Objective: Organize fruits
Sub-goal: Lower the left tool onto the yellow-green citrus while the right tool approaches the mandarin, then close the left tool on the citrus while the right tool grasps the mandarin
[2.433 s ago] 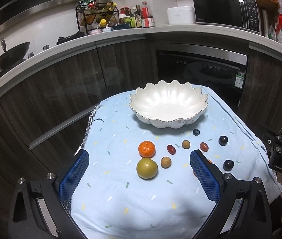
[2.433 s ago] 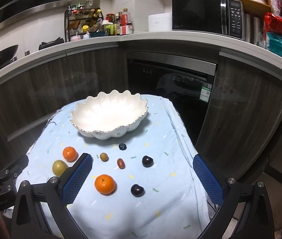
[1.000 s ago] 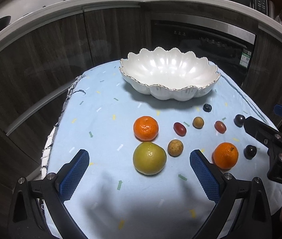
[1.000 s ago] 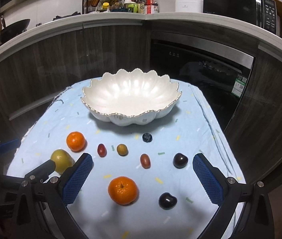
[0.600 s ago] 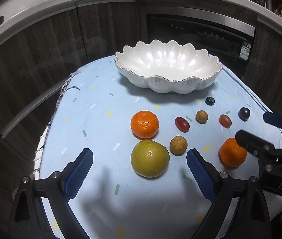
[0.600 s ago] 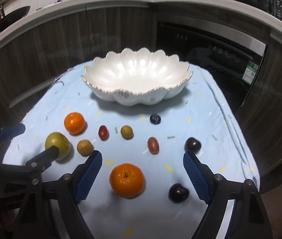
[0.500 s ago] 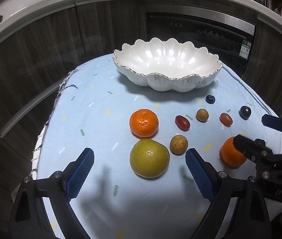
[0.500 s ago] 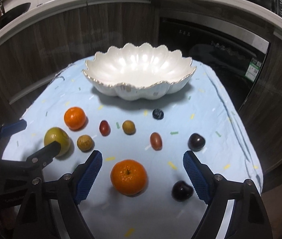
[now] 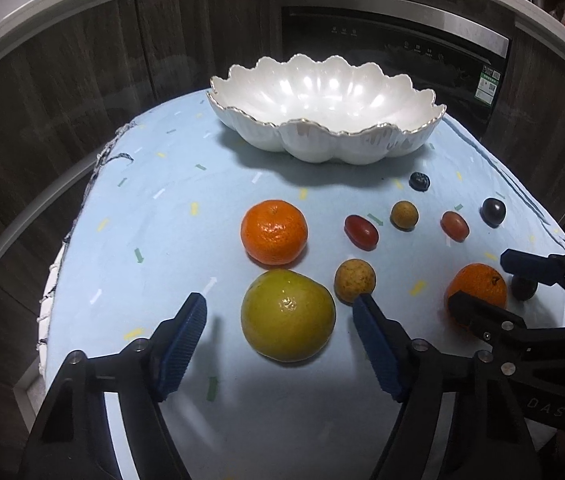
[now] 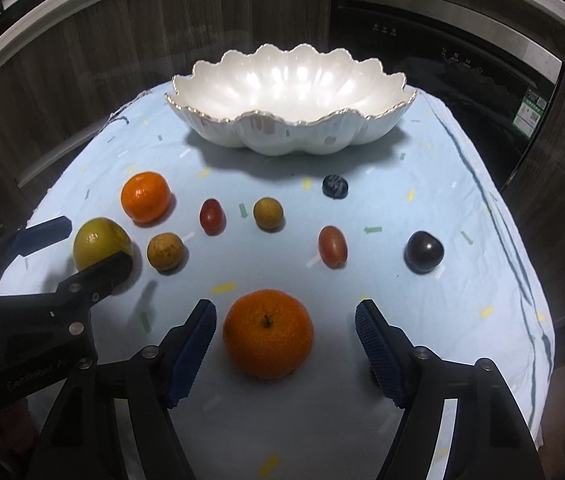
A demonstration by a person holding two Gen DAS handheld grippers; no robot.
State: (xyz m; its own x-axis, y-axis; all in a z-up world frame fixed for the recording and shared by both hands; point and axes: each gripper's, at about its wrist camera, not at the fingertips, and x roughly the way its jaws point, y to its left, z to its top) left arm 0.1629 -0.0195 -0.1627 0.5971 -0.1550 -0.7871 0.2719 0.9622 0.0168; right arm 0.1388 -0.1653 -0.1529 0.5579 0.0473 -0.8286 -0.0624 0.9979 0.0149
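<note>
A white scalloped bowl [image 9: 410,136] [image 10: 202,120] stands empty at the far side of the blue cloth. Fruits lie in front of it. My left gripper [image 9: 280,312] is open, its pads either side of a yellow-green citrus [image 9: 287,316] [image 10: 100,243], not touching. My right gripper [image 10: 285,318] is open around the near orange [image 10: 268,333] [image 9: 478,285], with gaps on both sides. A second orange [image 9: 274,231] [image 10: 145,197] lies behind the green citrus.
Small fruits lie scattered: two brown longans [image 9: 354,281] [image 9: 404,215], two red grape tomatoes [image 9: 361,232] [image 9: 455,225], a blueberry [image 9: 419,181], a dark plum [image 10: 423,257]. The cloth [image 9: 162,216] drops off at its edges. Dark cabinets and an oven stand behind.
Both grippers have moved forward and down toward the fruit. The left now brackets the green citrus, the right brackets the near orange. Both jaws have narrowed somewhat.
</note>
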